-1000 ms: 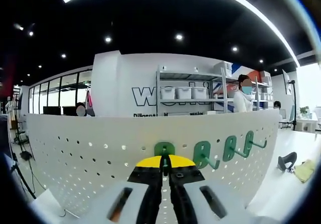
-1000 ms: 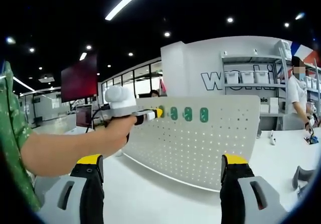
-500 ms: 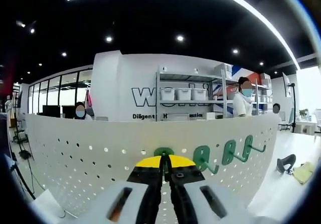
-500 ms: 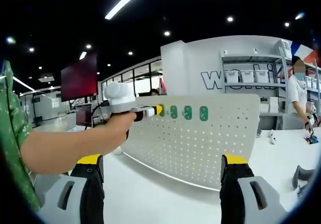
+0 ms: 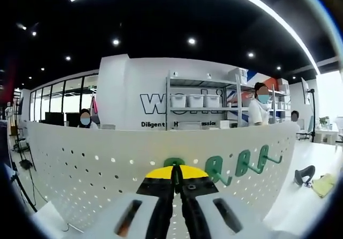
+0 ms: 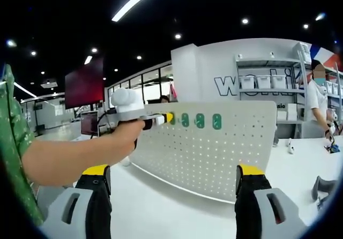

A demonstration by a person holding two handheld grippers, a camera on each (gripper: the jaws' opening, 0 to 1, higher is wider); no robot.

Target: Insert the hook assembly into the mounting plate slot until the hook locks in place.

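Pegboard (image 6: pixel 214 153) — white perforated mounting plate, standing upright on the white surface (image 6: pixel 177 212) so its holes face the person. Three green hooks (image 5: pixel 244 161) are seated in its top row, prongs pointing outward.

Hook (image 5: pixel 174 162), green — the task's piece, at the top row just left of the seated three, pressed against the plate. Its backplate rises just above the yellow jaw tips; whether it has locked cannot be told.

Left gripper (image 5: pixel 177 174) — jaws drawn together, clamped on the hook, held square to the plate, presumably so the tabs meet the holes straight. In the right gripper view the left gripper (image 6: pixel 167 119) sits at the plate's upper left corner, carried by the person's hand (image 6: pixel 126 137).

Right gripper (image 6: pixel 174 183) — jaws wide apart, holding nothing, kept well back from the plate; likely parked there to keep the whole plate in sight.
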